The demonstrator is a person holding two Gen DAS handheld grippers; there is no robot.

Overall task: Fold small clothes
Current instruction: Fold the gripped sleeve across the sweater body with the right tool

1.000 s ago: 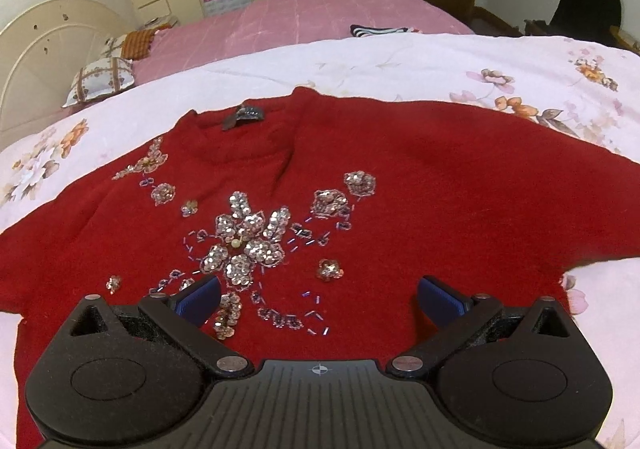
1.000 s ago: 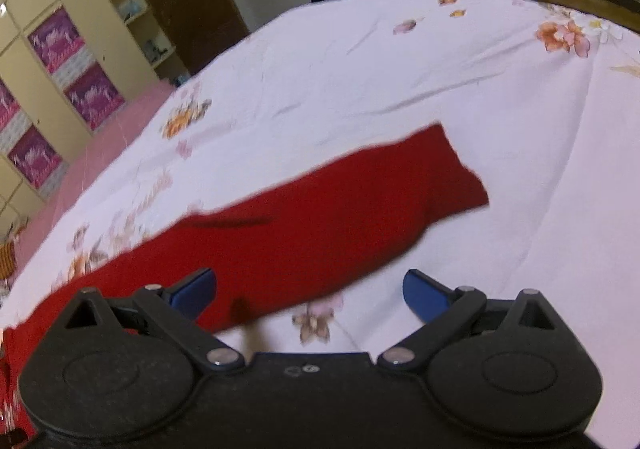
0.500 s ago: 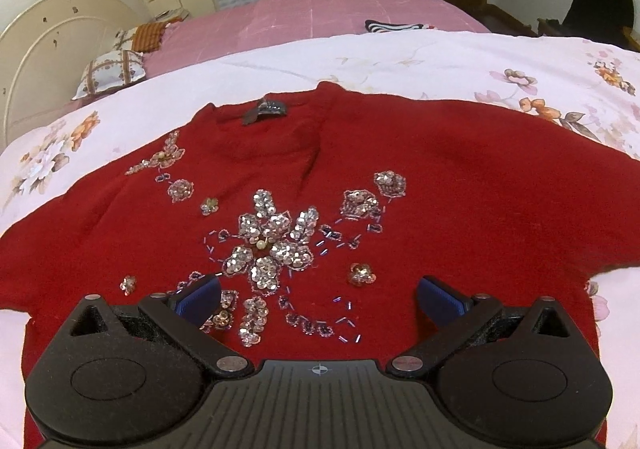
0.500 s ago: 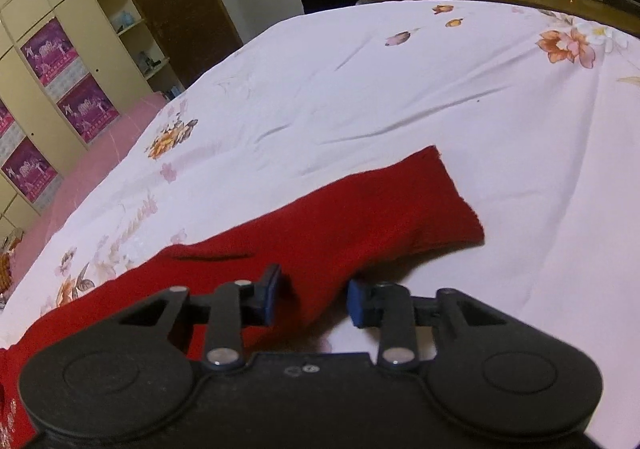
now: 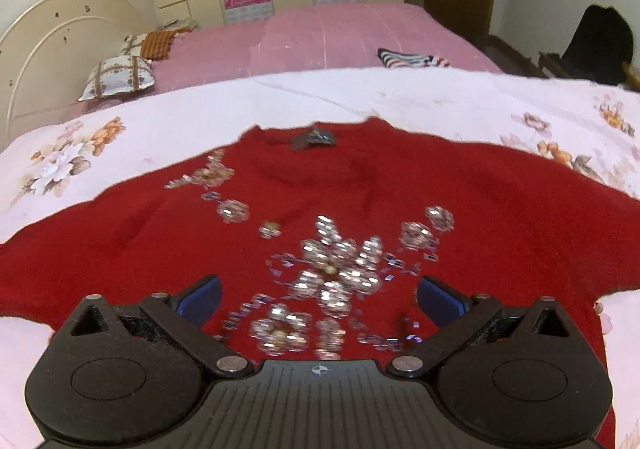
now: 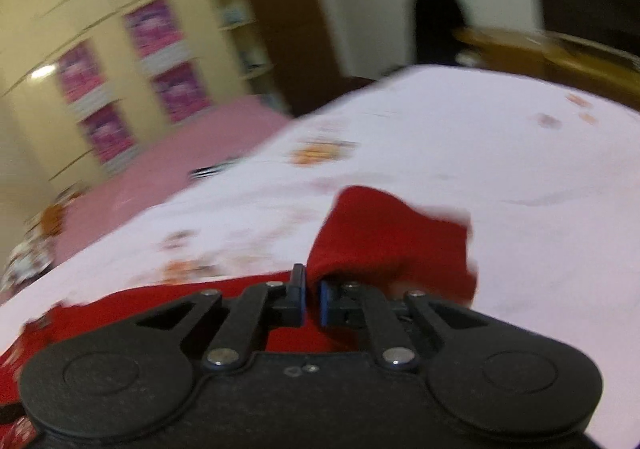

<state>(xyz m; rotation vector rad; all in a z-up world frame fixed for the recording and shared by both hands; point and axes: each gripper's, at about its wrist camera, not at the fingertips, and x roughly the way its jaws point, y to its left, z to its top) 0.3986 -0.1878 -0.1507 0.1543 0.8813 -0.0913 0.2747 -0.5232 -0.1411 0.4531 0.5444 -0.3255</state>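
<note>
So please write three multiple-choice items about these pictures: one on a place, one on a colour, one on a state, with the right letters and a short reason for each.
1. Where does the grey neck label of the red knitted sweater lie?
A. at the collar edge farthest from the left gripper
B. between the left gripper's blue pads
C. on the pink bed

2. What colour is the sheet under the sweater?
A. plain green
B. pale pink with flowers
C. dark blue

3. How does the right gripper stand?
A. wide open over the bare sheet
B. shut on the sweater's sleeve
C. shut on a pillow

Answers: 1 A, the label sits at the neckline, far beyond the open left gripper. 2 B, flower prints show on the pale pink cloth. 3 B, the blue pads pinch red sleeve fabric that is raised off the sheet.
</note>
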